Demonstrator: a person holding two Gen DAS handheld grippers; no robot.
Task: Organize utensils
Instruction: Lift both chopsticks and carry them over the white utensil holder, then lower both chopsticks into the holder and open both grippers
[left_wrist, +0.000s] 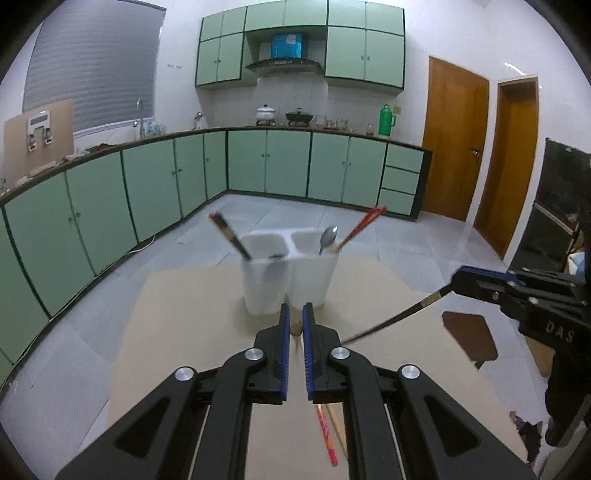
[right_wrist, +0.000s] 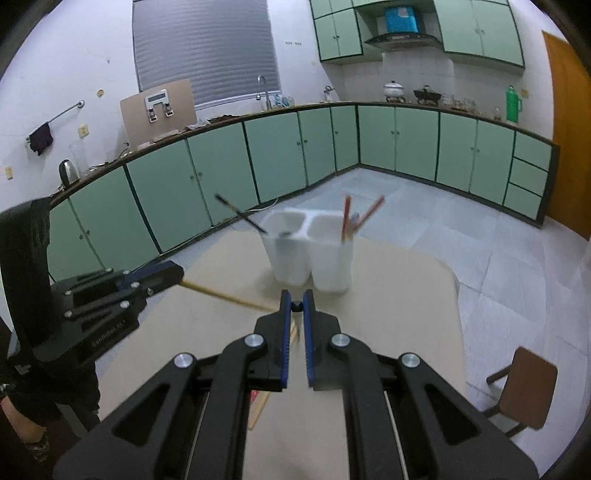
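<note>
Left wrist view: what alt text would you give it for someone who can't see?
The left gripper pinches a tan chopstick end-on over a cardboard-covered table. Ahead stands a white two-compartment holder with chopsticks and a spoon. At right, the right gripper holds a black chopstick.

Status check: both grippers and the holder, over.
Left gripper shut on tan chopstick. Right gripper shut on black chopstick. White holder ahead, path clear.

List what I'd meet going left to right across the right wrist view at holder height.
Left gripper with its tan chopstick, black chopstick, white utensil holder, red chopsticks, wooden chair.
</note>
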